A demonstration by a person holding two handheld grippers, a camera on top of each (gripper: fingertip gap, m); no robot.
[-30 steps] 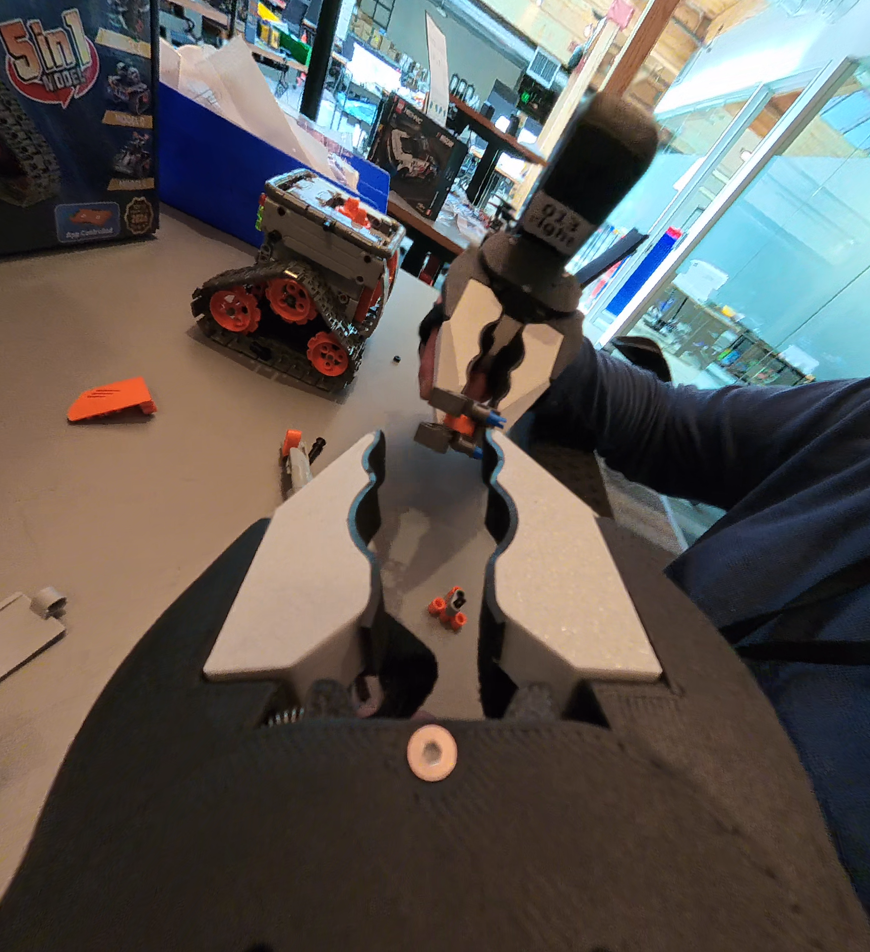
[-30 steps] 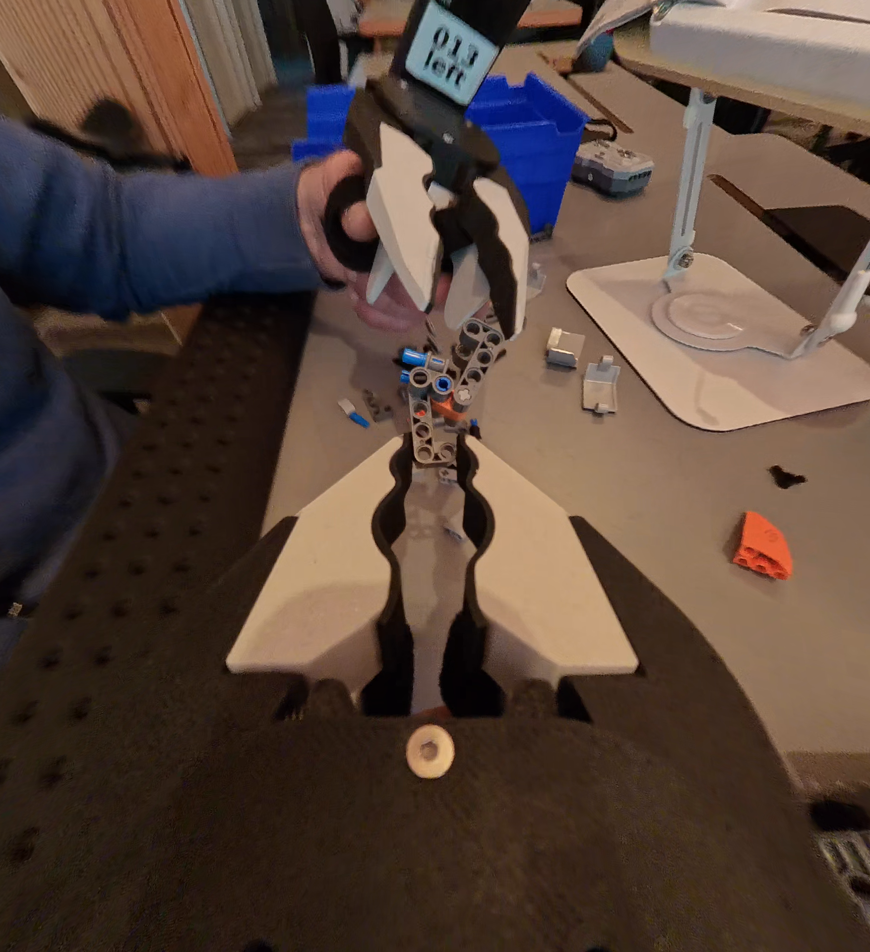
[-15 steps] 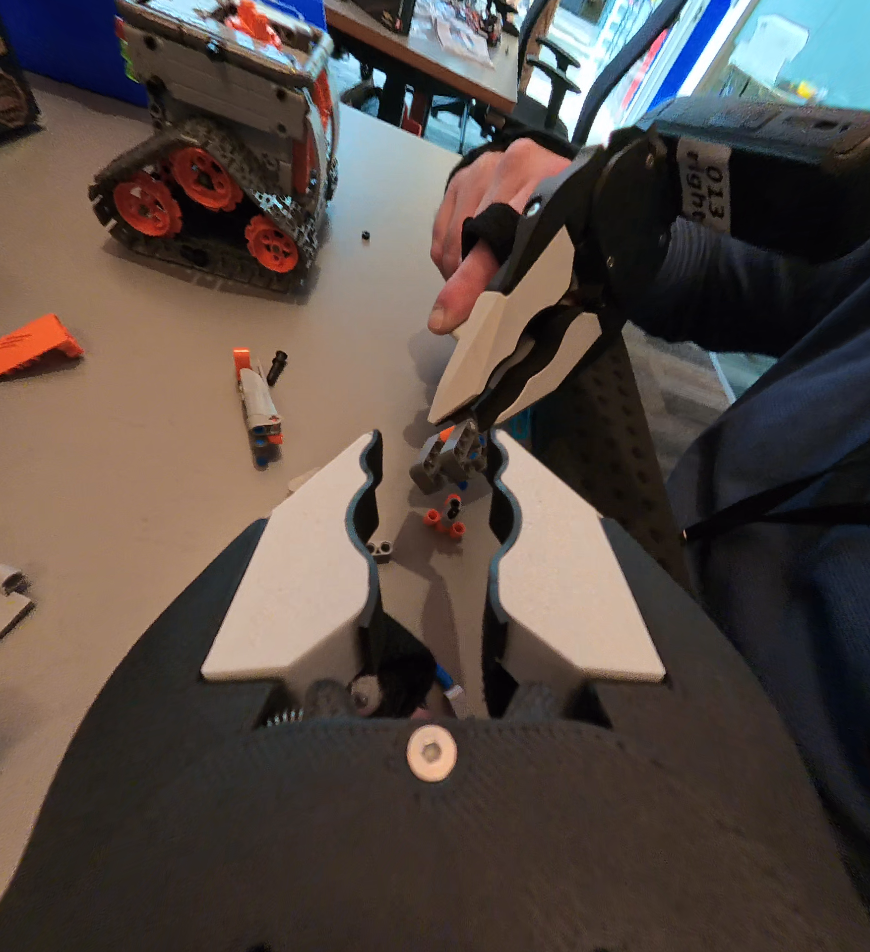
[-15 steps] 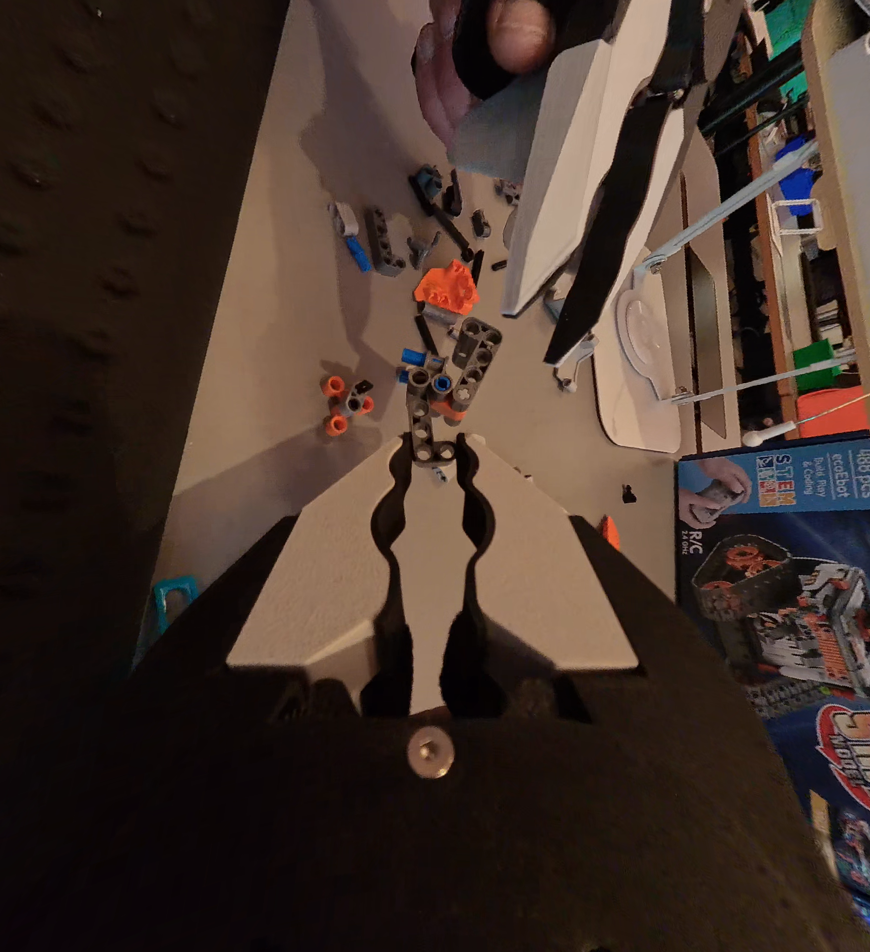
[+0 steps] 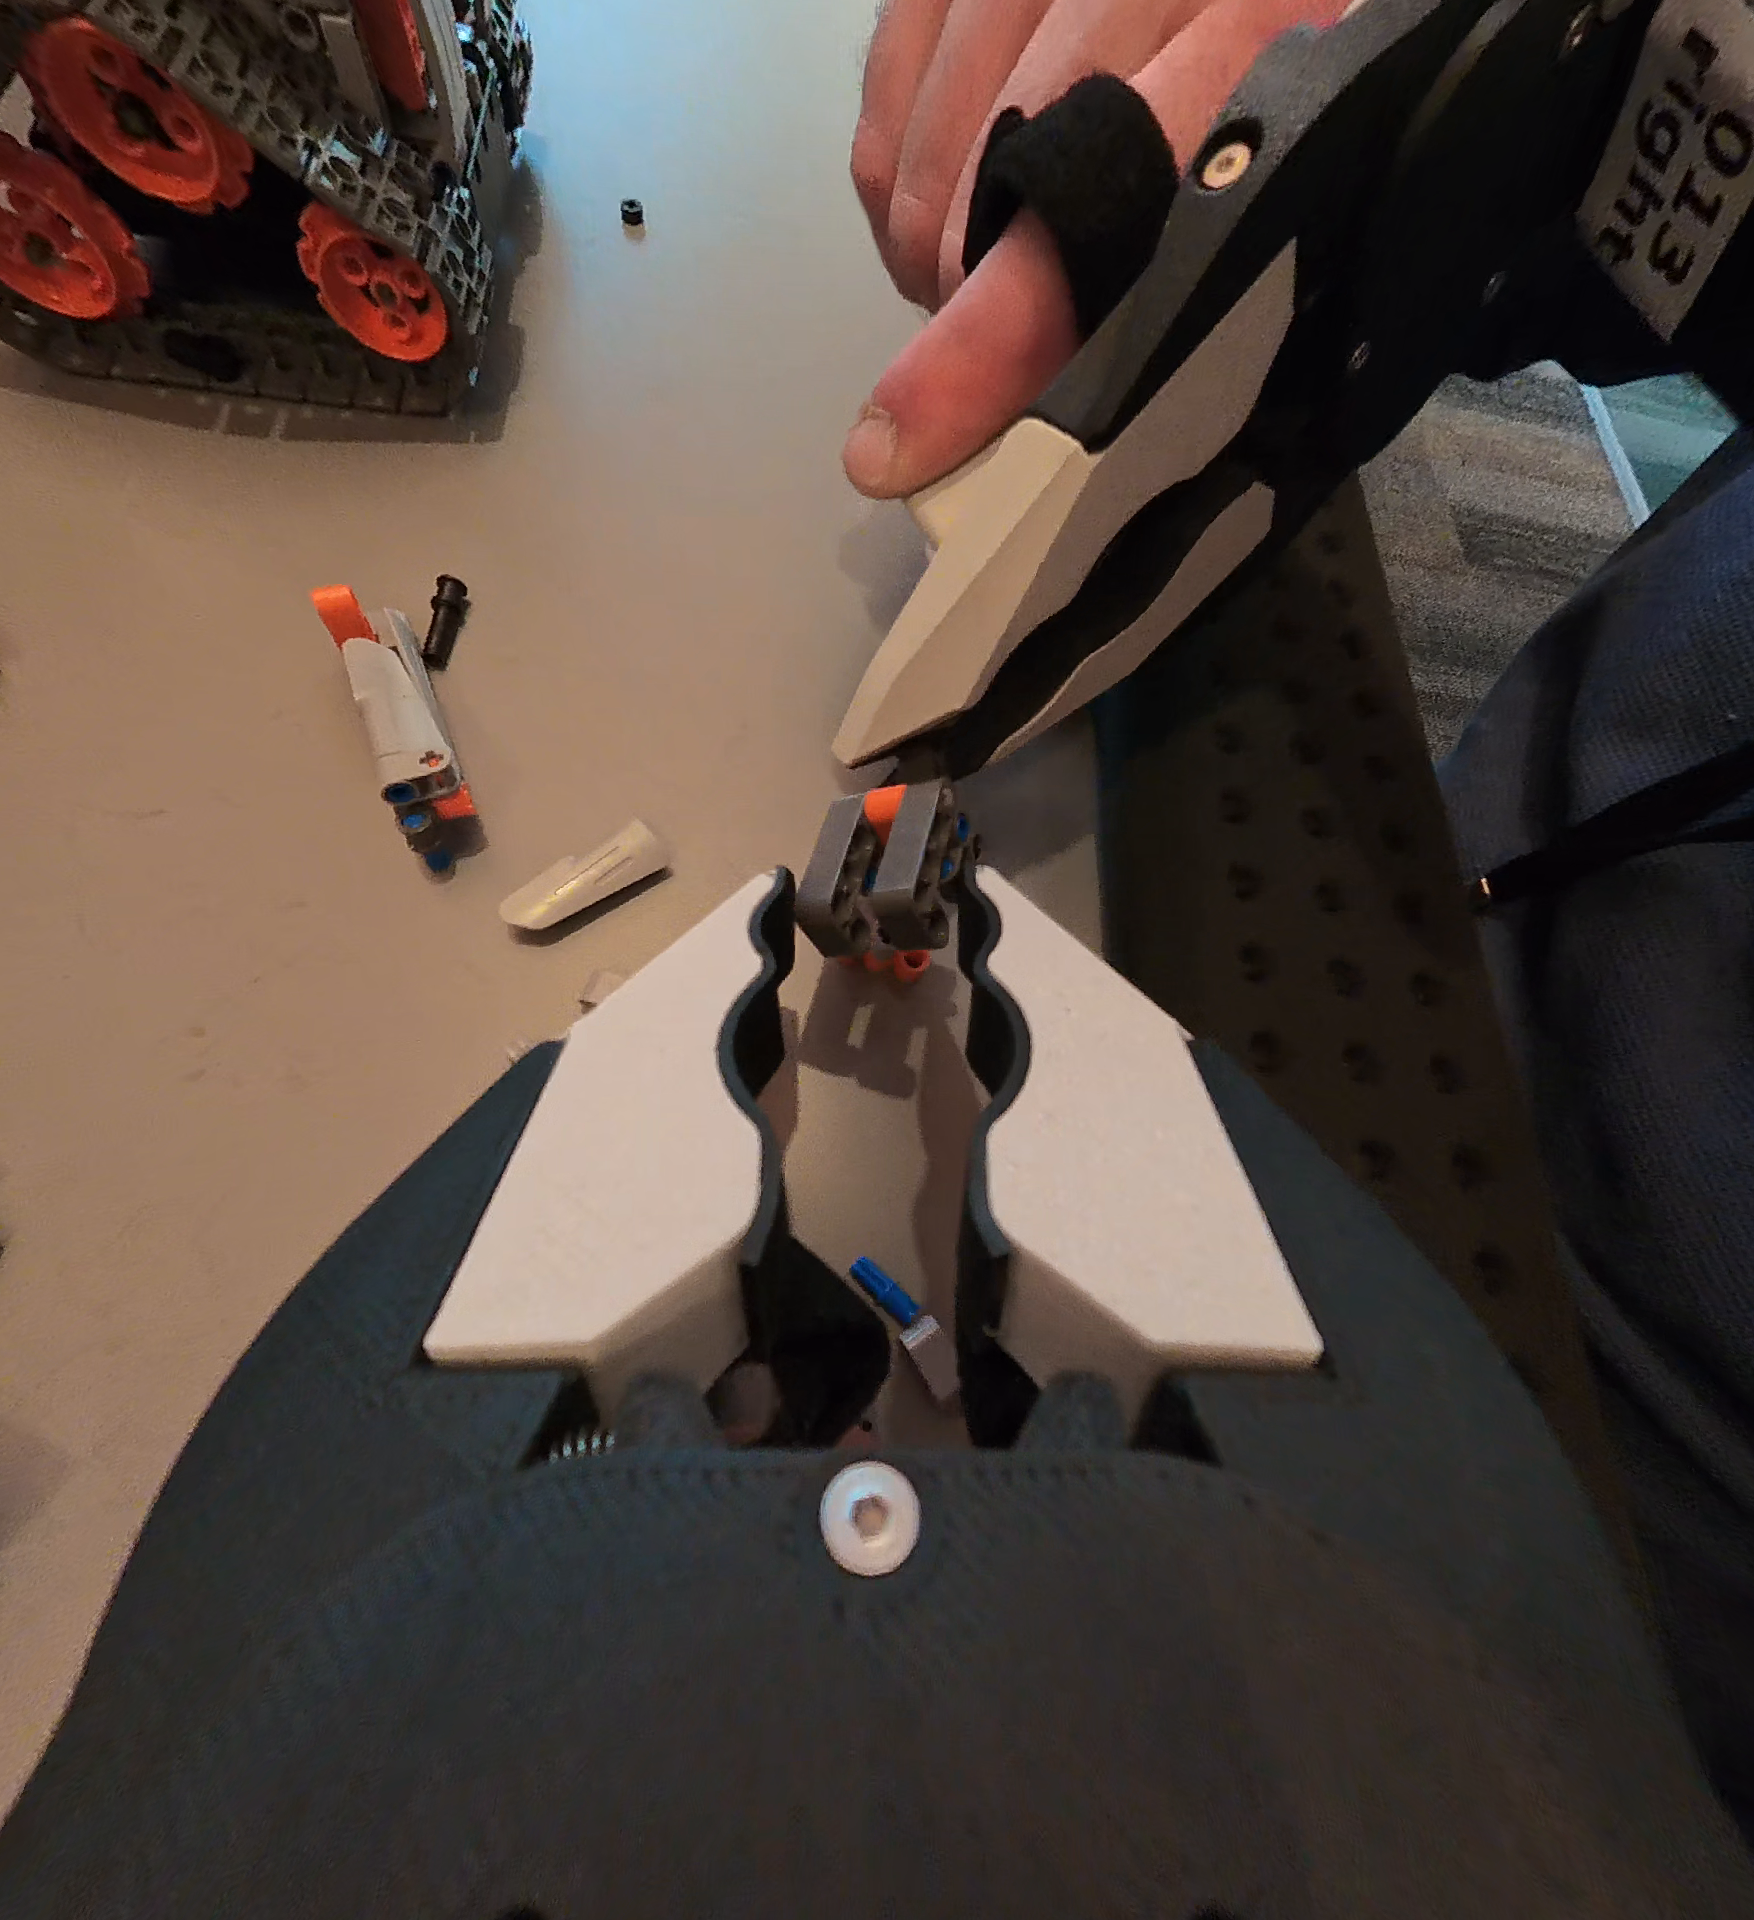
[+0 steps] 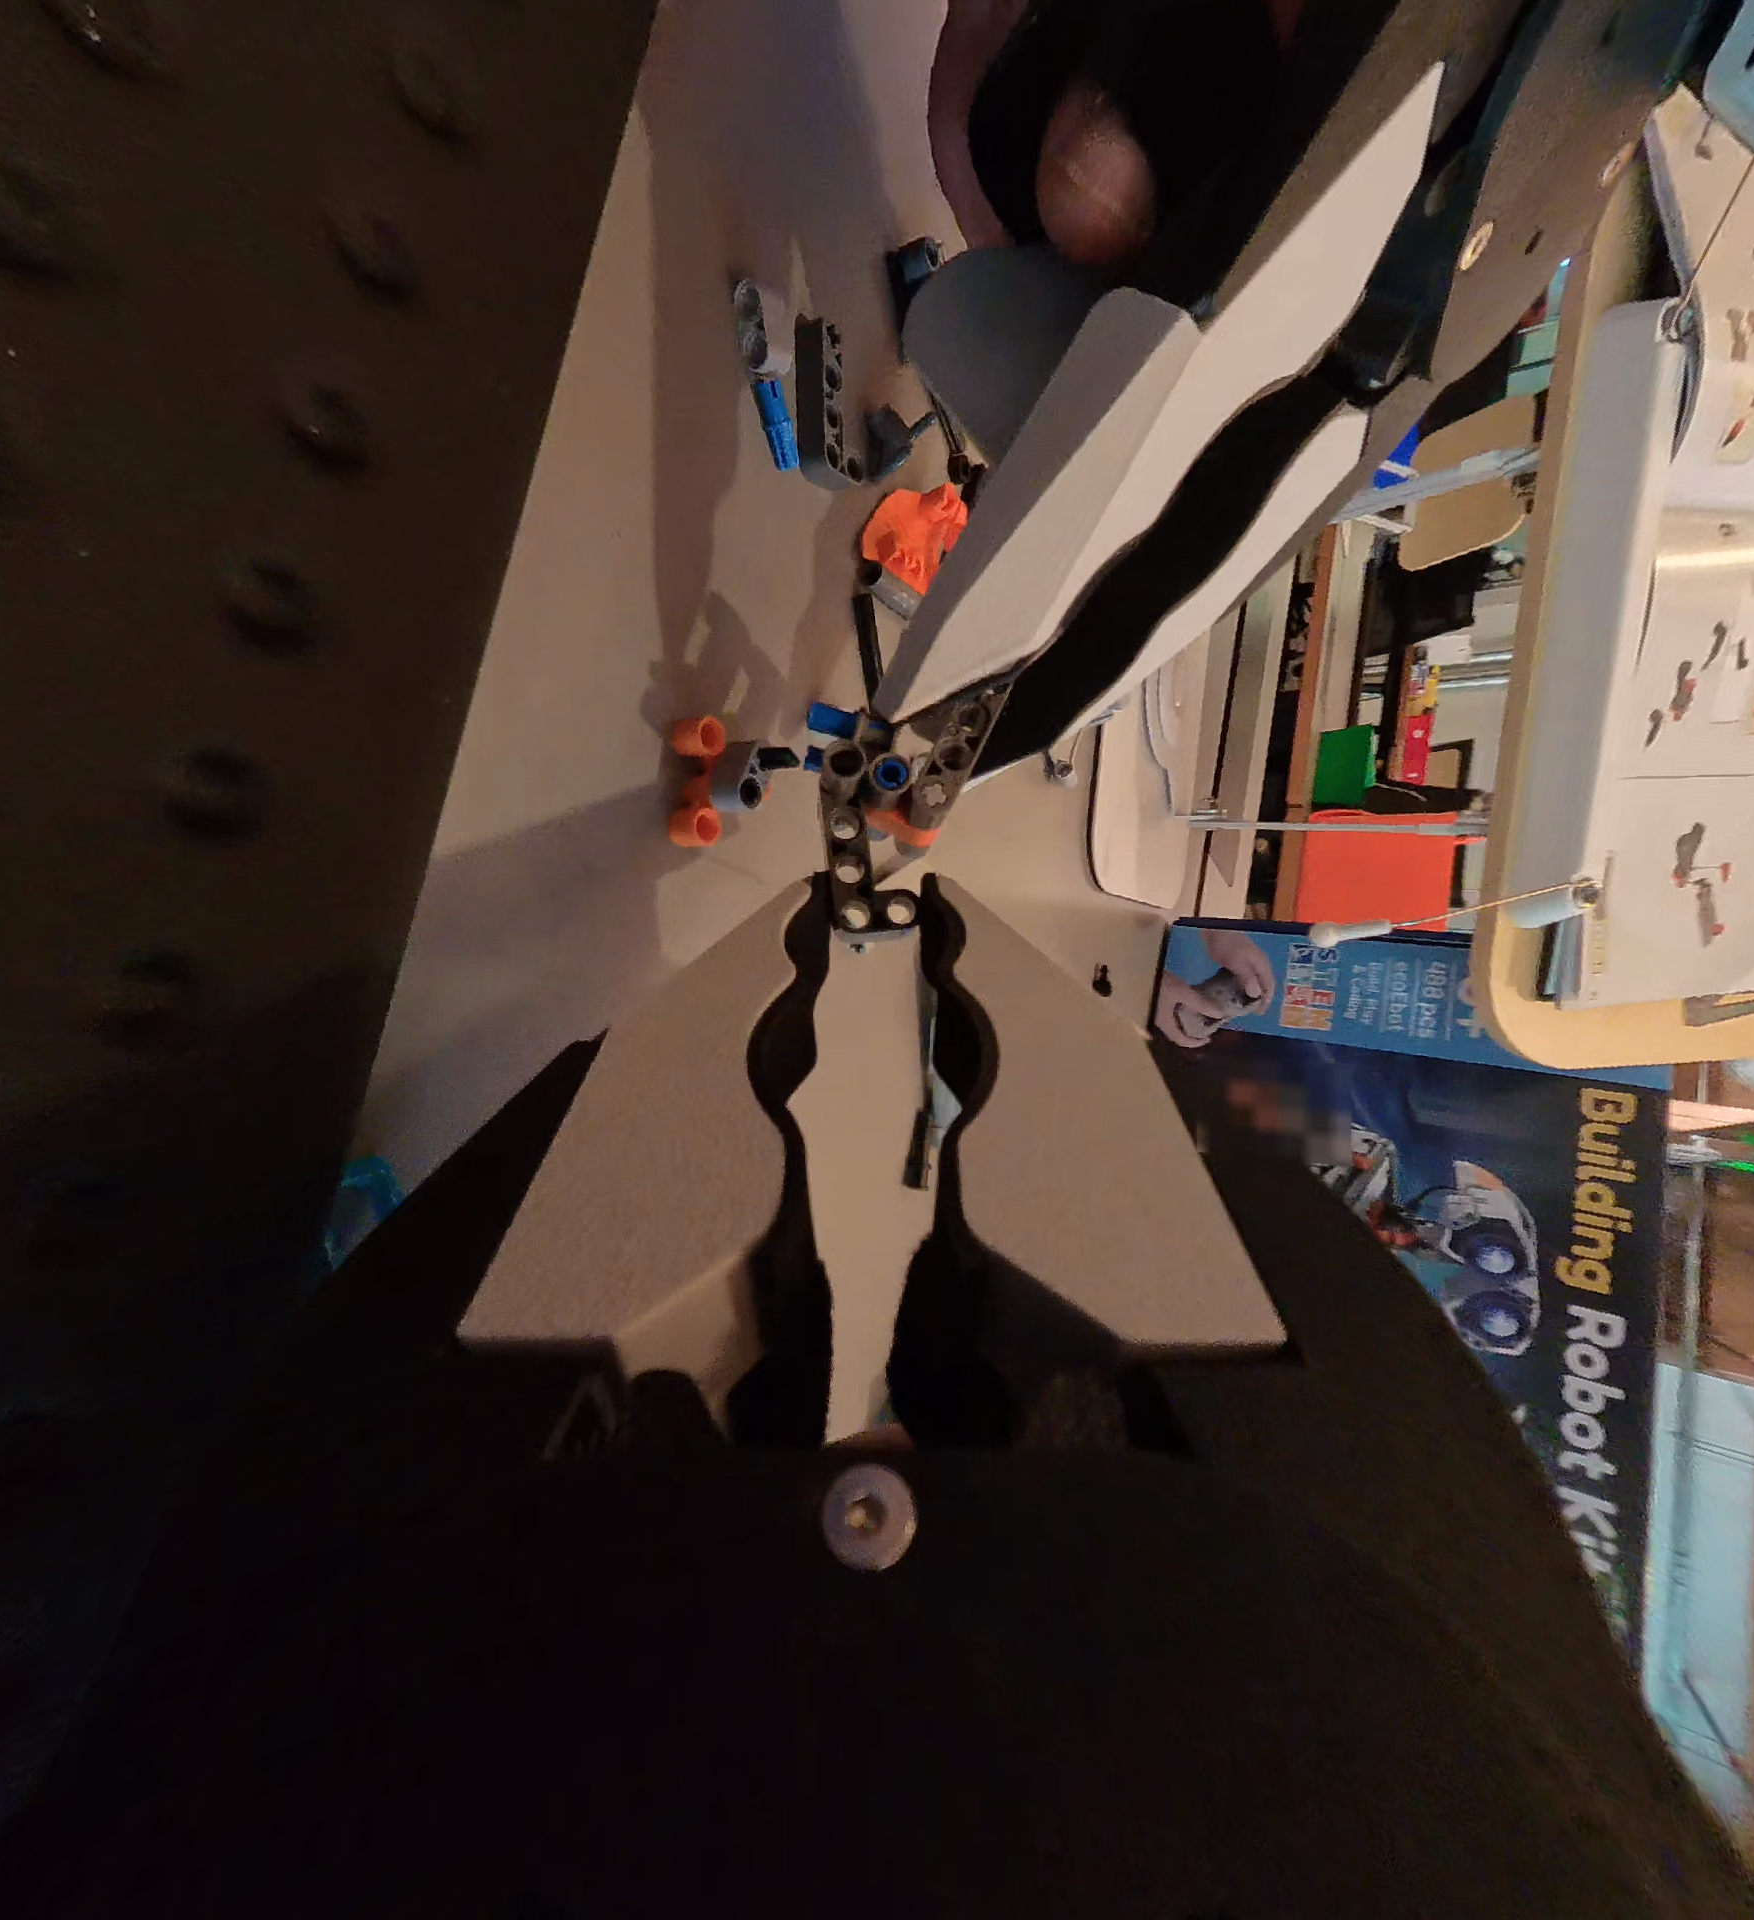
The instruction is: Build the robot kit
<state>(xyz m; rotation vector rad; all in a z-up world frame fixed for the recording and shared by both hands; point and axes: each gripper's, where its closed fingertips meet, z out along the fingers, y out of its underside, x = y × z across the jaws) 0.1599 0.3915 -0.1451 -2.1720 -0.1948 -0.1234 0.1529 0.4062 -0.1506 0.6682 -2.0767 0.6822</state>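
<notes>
Grey beams pinned with blue and orange connectors form a small brick assembly (image 5: 878,883), and it is taken as the landmark. It is seen raised off the beige tabletop (image 5: 177,987), between the two tools. The right gripper (image 6: 875,904) is pinched on the assembly's lower grey beam at its fingertips. The left gripper (image 5: 873,894) is spread; the assembly sits between its tips, but contact with the pads cannot be confirmed from the left wrist view. In the right wrist view, the left gripper's fingers appear at the assembly's far end, one tip touching or just above it.

Directly below the assembly, a small grey piece with orange bushes (image 6: 722,781) is noted on the table. To its left, a white and orange part (image 5: 395,707) and a white curved panel (image 5: 582,883) are recorded. Well beyond it, a tracked vehicle model (image 5: 218,197) with orange wheels is observed. A printed box (image 6: 1424,1174) lies to the right in the right wrist view.
</notes>
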